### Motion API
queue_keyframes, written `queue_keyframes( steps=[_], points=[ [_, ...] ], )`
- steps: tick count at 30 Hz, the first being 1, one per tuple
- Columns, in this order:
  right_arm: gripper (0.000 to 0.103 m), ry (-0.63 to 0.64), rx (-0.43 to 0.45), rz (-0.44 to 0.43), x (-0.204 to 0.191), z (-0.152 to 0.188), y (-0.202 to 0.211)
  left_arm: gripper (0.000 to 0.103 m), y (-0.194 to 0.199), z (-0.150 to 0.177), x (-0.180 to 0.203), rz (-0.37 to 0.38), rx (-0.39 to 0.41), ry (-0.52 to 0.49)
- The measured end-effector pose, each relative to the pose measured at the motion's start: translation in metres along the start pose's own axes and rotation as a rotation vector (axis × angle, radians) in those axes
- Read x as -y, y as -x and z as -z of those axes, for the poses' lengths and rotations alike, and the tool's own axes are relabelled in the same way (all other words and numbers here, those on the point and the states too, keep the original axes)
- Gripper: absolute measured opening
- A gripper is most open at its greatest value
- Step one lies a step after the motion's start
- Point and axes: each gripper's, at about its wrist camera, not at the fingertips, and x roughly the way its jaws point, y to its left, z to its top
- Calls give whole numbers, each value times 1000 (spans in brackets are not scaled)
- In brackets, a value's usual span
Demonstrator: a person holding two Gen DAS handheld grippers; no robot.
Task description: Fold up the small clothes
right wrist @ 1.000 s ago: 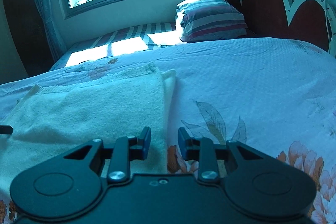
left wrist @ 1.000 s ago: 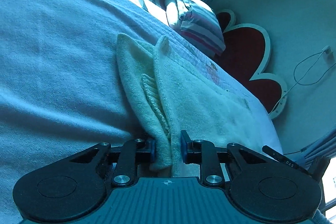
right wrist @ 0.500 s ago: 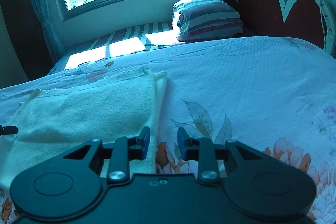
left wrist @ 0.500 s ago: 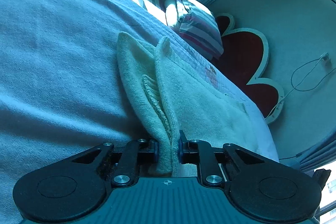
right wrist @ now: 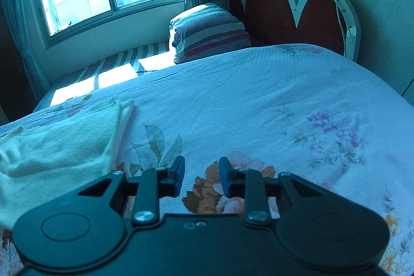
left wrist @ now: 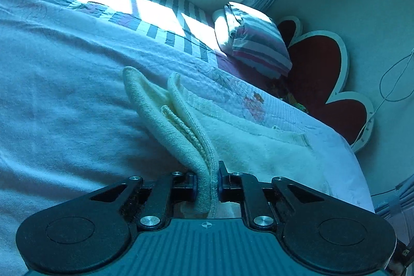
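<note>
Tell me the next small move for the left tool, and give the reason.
Probably lift and carry the pinched edge across toward the far side. The left tool is shut on the bunched edge of the cream knitted garment, whose remaining cloth lies flat on the floral bedspread. The right tool is open, over bare bedspread beside the garment.

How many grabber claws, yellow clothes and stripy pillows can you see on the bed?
Grabber claws: 2, the left gripper and the right gripper
Pale yellow garment: 1
Striped pillow: 1
Total: 4
</note>
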Motion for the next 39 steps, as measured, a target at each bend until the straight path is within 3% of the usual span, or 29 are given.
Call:
queue_keyframes(
  steps=[6, 16, 21, 24, 25, 27, 29, 31, 32, 35, 39],
  points=[
    [31, -8, -19, -56, 34, -1, -14, 13, -11, -6, 101, -93, -12, -111],
    [31, -15, -42, -135, 103, -10, -24, 13, -99, 45, 247, -284, -114, -259],
    [31, -38, -49, -129, 144, -10, -20, 15, -126, 69, 290, -272, -139, -292],
    [31, -71, -54, -115, 167, -7, -19, 48, -134, 81, 314, -229, -146, -332],
    [31, -84, -58, -113, 172, -6, -19, 65, -133, 84, 323, -209, -141, -355],
    [30, -103, -64, -110, 179, -3, -19, 67, -125, 89, 336, -113, -126, -373],
    [31, -108, -67, -109, 181, -2, -18, 66, -107, 88, 343, -41, -106, -352],
    [32, -106, -65, -118, 177, -4, -16, 67, -75, 81, 336, 55, -20, -325],
    [32, -107, -60, -132, 173, -6, -15, 67, -58, 77, 327, 58, 26, -310],
    [32, -121, -49, -211, 150, -14, -9, 67, -23, 68, 275, -31, 107, -263],
    [33, -126, -61, -403, 94, -19, -9, 67, -2, 69, 172, -191, 90, -175]
  ],
)
